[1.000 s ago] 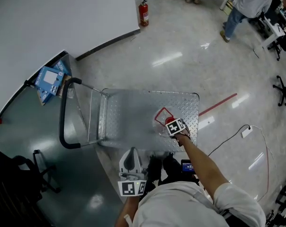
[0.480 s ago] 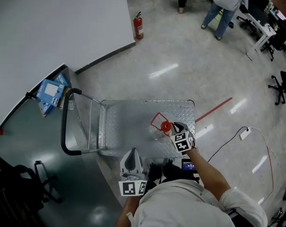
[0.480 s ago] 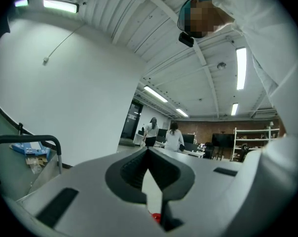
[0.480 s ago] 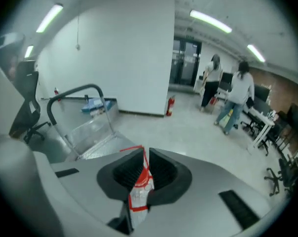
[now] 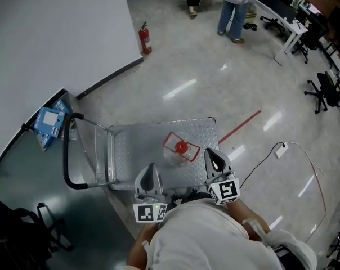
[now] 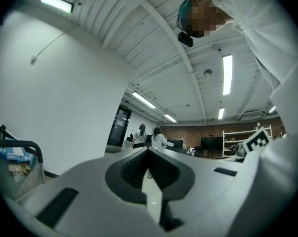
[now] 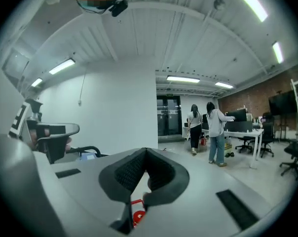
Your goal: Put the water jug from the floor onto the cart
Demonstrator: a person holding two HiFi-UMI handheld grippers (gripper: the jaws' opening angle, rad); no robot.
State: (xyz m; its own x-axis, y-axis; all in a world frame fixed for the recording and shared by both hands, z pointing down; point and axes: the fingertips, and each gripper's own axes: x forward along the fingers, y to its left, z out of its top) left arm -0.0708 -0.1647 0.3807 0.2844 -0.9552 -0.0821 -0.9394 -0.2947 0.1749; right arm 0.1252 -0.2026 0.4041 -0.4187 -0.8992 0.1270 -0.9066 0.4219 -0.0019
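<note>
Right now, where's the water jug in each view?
Head view: water jug sits on the cart deck, centre, slightly low in the picture.
Left gripper view: not in it.
Right gripper view: bottom centre; only its red cap and handle show.
Shared landmark: the cart handle, at left in the head view, lower left in the left gripper view, and left of centre in the right gripper view.

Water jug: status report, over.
Left gripper shut, empty; right gripper shut, empty. Water jug upright on cart deck, clear of both grippers. Nothing in the way.
</note>
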